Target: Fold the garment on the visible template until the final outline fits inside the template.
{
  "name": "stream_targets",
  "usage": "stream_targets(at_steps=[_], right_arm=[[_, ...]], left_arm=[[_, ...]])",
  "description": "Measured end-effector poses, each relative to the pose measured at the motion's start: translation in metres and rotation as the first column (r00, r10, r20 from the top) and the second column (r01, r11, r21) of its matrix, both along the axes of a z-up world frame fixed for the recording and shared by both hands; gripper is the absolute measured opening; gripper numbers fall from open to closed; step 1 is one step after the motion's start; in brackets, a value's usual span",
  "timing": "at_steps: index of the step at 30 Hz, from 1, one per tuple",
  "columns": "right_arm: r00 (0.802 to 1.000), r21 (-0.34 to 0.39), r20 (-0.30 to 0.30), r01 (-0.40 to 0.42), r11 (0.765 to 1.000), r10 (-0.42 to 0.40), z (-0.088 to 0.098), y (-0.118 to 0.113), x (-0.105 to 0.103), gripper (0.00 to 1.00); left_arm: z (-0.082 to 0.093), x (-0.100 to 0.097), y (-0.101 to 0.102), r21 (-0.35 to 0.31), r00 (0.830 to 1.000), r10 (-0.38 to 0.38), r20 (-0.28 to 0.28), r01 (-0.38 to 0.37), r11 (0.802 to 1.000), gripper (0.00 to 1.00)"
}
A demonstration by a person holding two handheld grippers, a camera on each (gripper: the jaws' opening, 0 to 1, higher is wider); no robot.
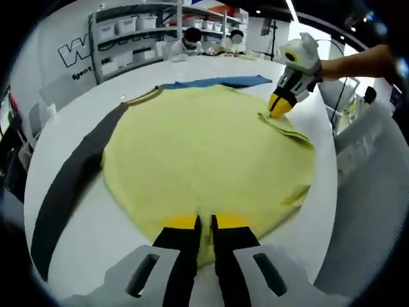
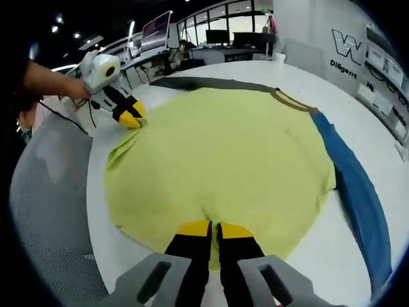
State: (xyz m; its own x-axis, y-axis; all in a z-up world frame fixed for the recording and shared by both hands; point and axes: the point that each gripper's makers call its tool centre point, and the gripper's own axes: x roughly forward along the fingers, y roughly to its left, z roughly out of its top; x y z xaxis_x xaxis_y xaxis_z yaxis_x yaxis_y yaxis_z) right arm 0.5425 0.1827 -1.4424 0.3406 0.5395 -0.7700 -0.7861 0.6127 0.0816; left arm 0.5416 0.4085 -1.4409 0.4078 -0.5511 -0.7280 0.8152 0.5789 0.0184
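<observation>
A pale yellow garment (image 1: 204, 147) lies spread flat on the white table (image 1: 96, 224), its brown-trimmed collar (image 1: 144, 96) at the far left. My left gripper (image 1: 204, 224) is shut on the near hem. A hand holds my right gripper (image 1: 280, 110) at the far right, its tips pinching a folded edge of the cloth. In the right gripper view the garment (image 2: 223, 153) stretches ahead, collar (image 2: 291, 99) far right, and my right gripper (image 2: 215, 229) is shut on its near edge. My left gripper (image 2: 131, 119) grips the cloth's far-left corner. A dark grey strip (image 1: 67, 185) and a blue strip (image 1: 217, 82) border the garment.
A grey mesh chair (image 1: 367, 192) stands beside the table, also seen as the chair (image 2: 51, 211). Shelves with white bins (image 1: 128, 32) and seated people (image 1: 192, 41) lie beyond the table. Desks with monitors (image 2: 156, 29) fill the background. The blue strip (image 2: 358, 185) runs along the right.
</observation>
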Motion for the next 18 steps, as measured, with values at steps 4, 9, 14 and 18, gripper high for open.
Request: stream_targets(at_steps=[4,9,14,18], right_arm=[[1.0,0.008,0.014,-0.003,1.0,0.003,0.01,0.0,-0.004,0.0],[0.999,0.038,0.052,-0.008,0.999,0.006,0.03,-0.002,-0.011,0.0],[0.997,0.073,0.072,0.008,0.997,-0.013,0.04,-0.009,-0.026,0.0],[0.997,0.09,0.071,0.023,0.996,-0.03,0.04,-0.018,-0.036,0.0]], left_arm=[[0.006,-0.004,-0.001,-0.004,1.0,-0.014,0.01,0.014,1.0,0.05],[0.022,-0.009,0.001,-0.03,0.999,-0.029,0.023,0.03,0.999,0.05],[0.041,-0.017,0.009,-0.066,0.997,-0.05,0.058,0.054,0.996,0.04],[0.043,-0.025,0.016,-0.073,0.997,-0.051,0.051,0.054,0.996,0.04]])
